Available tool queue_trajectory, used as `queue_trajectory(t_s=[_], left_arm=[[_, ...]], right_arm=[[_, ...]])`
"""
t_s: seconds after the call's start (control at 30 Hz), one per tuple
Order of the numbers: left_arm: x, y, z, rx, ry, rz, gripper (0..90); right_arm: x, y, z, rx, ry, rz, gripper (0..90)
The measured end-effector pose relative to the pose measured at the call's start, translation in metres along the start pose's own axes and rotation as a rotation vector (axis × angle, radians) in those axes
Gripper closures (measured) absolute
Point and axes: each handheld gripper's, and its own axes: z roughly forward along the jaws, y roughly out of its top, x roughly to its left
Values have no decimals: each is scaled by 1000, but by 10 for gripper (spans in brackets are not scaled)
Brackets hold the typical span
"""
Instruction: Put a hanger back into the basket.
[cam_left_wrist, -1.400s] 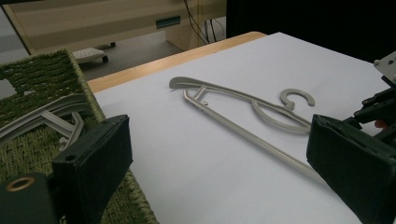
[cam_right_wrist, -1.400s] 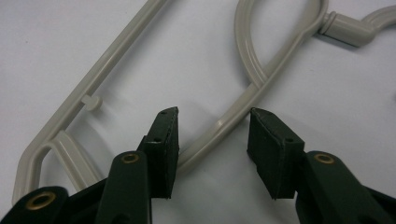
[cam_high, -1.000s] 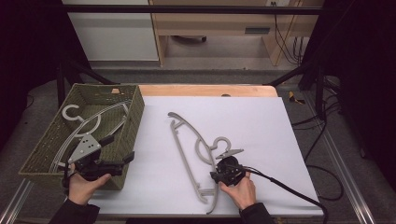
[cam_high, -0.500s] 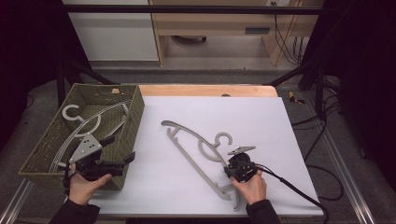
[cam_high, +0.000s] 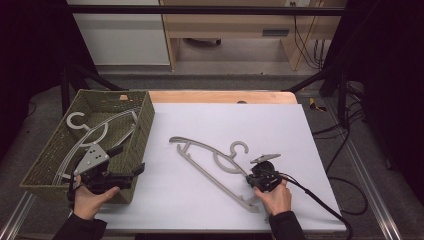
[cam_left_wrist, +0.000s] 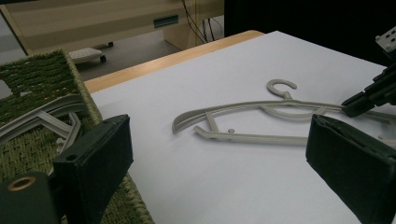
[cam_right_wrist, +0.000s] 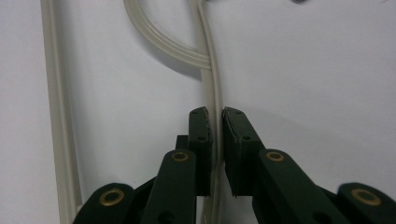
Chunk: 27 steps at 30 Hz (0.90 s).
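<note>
Two black jaws of the right gripper (cam_right_wrist: 213, 122) have just been closing and now pinch the upper arm of the grey plastic hanger (cam_high: 215, 162), which lies flat on the white table (cam_high: 280, 130). At nine o'clock from it, the left gripper (cam_high: 131, 171) hovers with its jaws spread wide, holding nothing, at the near corner of the woven basket (cam_high: 145, 117) holding more hangers (cam_high: 92, 132).

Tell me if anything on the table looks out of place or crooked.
One grey hanger lies slantwise on the white table, outside the woven basket where the other hangers sit. The right gripper is clamped on its upper bar. Nothing looks damaged or spilled.
</note>
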Motion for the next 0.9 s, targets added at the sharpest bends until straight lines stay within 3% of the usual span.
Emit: queue_trajectory(t_s=[0.1, 0.17, 0.37, 0.47, 0.53, 0.63, 0.67, 0.7, 0.8, 0.83, 0.87, 0.9], left_arm=[[-1, 0, 1, 2, -2, 1, 68], [-1, 0, 0, 1, -4, 1, 68], [0, 0, 0, 2, -5, 0, 68], [-1, 0, 1, 5, -6, 2, 68], [-1, -1, 1, 7, -6, 3, 69], [-1, -1, 3, 17, -8, 5, 70], [-1, -1, 3, 18, -8, 8, 69], [-1, -1, 3, 19, -8, 11, 69], [-2, -1, 3, 20, -9, 12, 70], [-2, -1, 4, 21, -10, 12, 70], [-3, -1, 4, 22, -10, 11, 70], [-2, -1, 4, 25, -11, 11, 70]], right_arm=[[-7, -2, -1, -11, -6, -63, 806], [-7, -3, -5, -37, 24, -51, 769], [-7, -8, -12, 2, -8, -62, 711], [-5, -8, -8, 33, -12, -65, 723], [-4, -8, -7, 36, -20, -43, 745], [-6, -7, -7, 45, -25, -76, 761], [-3, -6, -7, 55, -33, -65, 769], [-4, -6, -5, 55, -44, -109, 777], [0, -3, -4, 79, -77, -162, 812], [3, -2, -4, 89, -77, -122, 816], [1, -1, -4, 92, -75, -120, 821], [1, 0, -4, 97, -67, -73, 824]])
